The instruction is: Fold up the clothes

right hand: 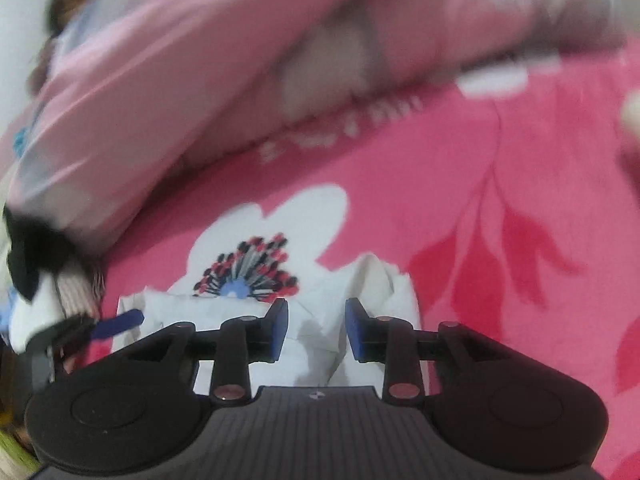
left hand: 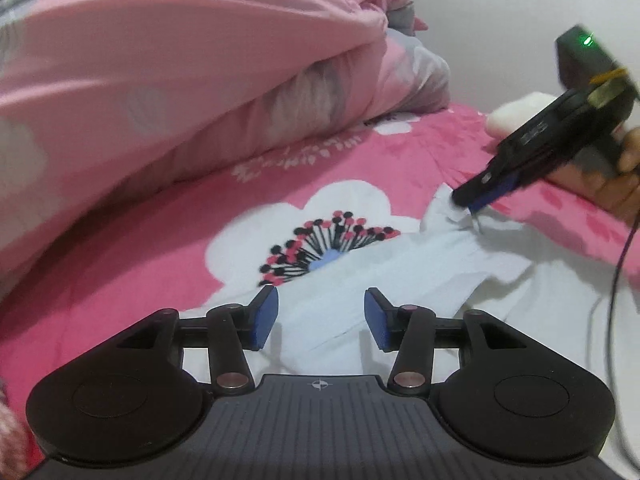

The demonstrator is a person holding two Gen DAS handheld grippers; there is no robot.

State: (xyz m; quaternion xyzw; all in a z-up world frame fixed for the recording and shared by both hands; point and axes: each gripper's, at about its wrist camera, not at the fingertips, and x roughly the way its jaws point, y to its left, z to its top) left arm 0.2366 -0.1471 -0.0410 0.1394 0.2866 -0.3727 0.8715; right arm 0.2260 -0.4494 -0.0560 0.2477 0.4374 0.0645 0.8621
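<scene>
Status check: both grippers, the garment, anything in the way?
Left gripper and right gripper open over white garment, crumpled on pink bedspread. Quilt heaped behind.

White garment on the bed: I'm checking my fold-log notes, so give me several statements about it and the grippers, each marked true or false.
1. The white garment lies on a pink floral bedsheet. True.
2. The left gripper is clamped shut. False: its fingers stand apart over the garment.
3. The right gripper is open. True.
4. The garment is neatly folded. False: it lies rumpled.
5. A pink quilt is heaped behind. True.
</scene>
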